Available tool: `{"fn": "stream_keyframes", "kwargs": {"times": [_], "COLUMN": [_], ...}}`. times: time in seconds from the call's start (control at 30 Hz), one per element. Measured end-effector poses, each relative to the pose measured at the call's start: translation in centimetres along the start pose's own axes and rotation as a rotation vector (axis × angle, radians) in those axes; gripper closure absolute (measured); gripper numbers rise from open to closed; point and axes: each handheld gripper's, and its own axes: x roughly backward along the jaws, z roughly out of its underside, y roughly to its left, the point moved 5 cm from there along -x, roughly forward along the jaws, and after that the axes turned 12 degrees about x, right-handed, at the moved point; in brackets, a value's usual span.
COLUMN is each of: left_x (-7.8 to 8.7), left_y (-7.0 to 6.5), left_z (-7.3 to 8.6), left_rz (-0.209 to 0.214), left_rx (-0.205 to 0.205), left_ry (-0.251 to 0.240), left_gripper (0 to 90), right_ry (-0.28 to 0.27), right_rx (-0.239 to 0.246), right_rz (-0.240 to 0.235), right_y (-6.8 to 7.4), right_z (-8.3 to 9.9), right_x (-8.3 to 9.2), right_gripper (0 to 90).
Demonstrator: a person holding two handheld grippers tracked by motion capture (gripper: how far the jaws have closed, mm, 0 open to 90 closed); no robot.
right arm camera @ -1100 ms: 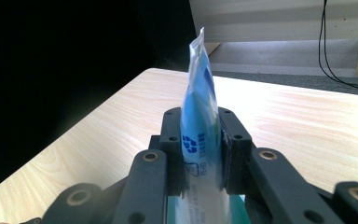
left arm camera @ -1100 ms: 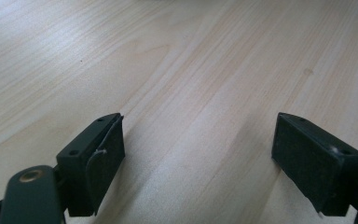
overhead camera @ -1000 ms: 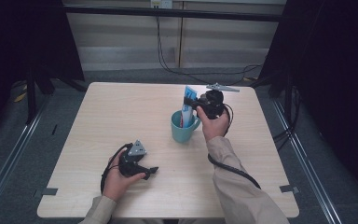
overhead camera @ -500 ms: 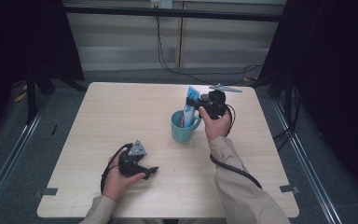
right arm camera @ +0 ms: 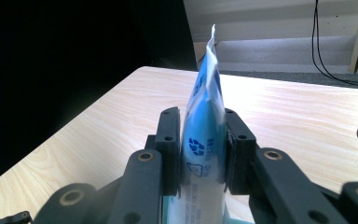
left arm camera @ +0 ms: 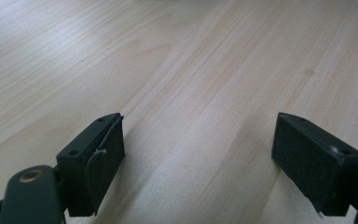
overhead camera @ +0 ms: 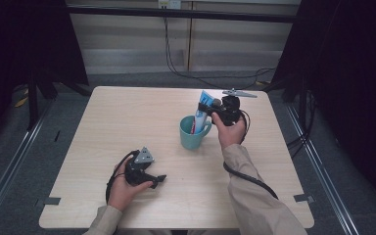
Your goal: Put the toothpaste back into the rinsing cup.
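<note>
The right gripper [right arm camera: 200,154] has its jaws clamped flat on a blue-and-white toothpaste tube [right arm camera: 204,116], though they have just been easing apart; the soft tube stands in a teal mug [overhead camera: 194,133] below the pads. The left gripper [left arm camera: 198,158] rests with jaws wide apart over bare pale wood table [left arm camera: 205,56], holding nothing.

free: table [overhead camera: 103,122] left half, far edge | obstacle: teal mug [overhead camera: 194,134] with tube [overhead camera: 203,110], centre-right

blue tube's [right arm camera: 204,135] foot cut off below, its lower part sunk inside teal mug [overhead camera: 192,138]
</note>
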Motion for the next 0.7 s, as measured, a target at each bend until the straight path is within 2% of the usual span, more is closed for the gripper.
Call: {"fn": "stream_keyframes", "kwargs": {"times": [0.7], "left_x": [-0.02], "left_y": [-0.01], "left_z": [-0.01], "left_rz": [0.0], "left_rx": [0.002], "left_ry": [-0.001], "left_gripper": [16.7], "right_ry": [0.021], "right_rx": [0.02], "right_rz": [0.0], "right_y": [-0.14], "right_z": [0.1], "right_x": [0.03], "right_gripper": [68.5]}}
